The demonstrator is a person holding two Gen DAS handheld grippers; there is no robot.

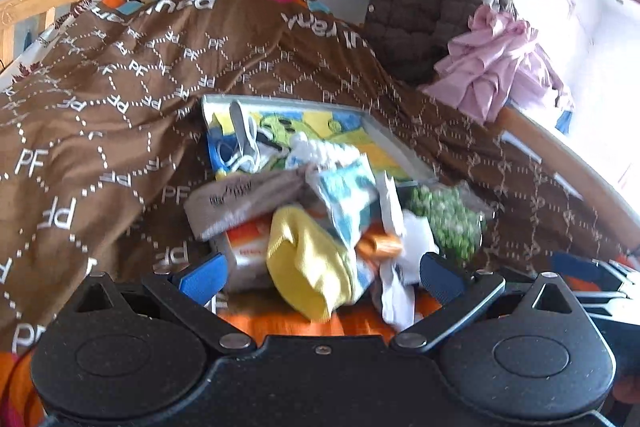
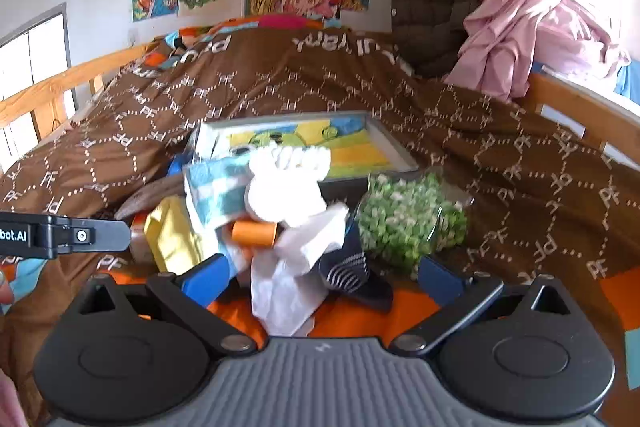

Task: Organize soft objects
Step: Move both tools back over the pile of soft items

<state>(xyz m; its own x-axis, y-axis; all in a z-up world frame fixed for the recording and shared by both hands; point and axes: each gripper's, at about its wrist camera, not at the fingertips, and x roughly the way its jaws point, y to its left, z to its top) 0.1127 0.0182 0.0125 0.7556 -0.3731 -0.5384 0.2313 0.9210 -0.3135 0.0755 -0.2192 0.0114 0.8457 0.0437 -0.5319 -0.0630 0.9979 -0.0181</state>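
Striped dark sock [image 2: 352, 277] only in right wrist view.

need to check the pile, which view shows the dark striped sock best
The right wrist view: the dark striped sock lies in plain sight between the open fingers, beside white cloth. In the left wrist view I cannot make it out.

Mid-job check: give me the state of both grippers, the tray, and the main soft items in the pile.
Left gripper: open, empty, yellow cloth between its fingers.
Right gripper: open, empty, white tissue between its fingers.
Tray: flat on the brown blanket, mostly bare.
Yellow cloth: crumpled, at the pile's near edge.
White tissue: crumpled, hanging towards the gripper.
Striped sock: lying loose beside the tissue.
Green bag: outside the tray, on the blanket.
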